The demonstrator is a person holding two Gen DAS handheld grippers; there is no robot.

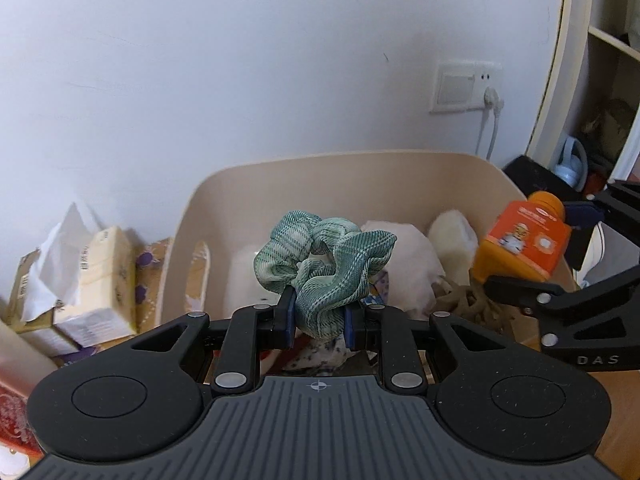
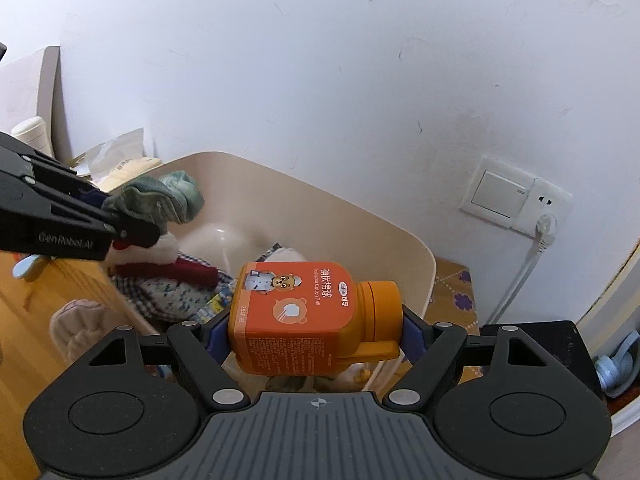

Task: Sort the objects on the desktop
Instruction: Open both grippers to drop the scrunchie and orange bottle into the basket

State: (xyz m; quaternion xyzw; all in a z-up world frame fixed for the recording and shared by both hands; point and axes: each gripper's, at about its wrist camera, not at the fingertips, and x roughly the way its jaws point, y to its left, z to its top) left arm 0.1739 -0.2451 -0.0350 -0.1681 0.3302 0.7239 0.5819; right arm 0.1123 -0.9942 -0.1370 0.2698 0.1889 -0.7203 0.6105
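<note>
The left gripper (image 1: pixel 319 322) pinches a green scrunchie (image 1: pixel 325 266) between nearly closed jaws, and the right gripper (image 2: pixel 310 330) clamps an orange bottle (image 2: pixel 308 318) sideways across wide-set jaws. Both loads hang over the beige bin (image 1: pixel 224 200), already part full of soft things. This looks like the drop-off step: next, each needs lowering inside the rim before its jaws part.

Your left wrist camera sits just behind its gripper's fingers, tilted downward and looking straight at the beige bin (image 1: pixel 400 176) against the white wall (image 1: pixel 200 60), very close. Your right wrist camera looks along its own fingers, also angled down, from the bin's right side, near its rim. Both views share the bin, the wall and the wall switch plate (image 1: pixel 456 90), and each catches the other gripper at its edge.
</note>
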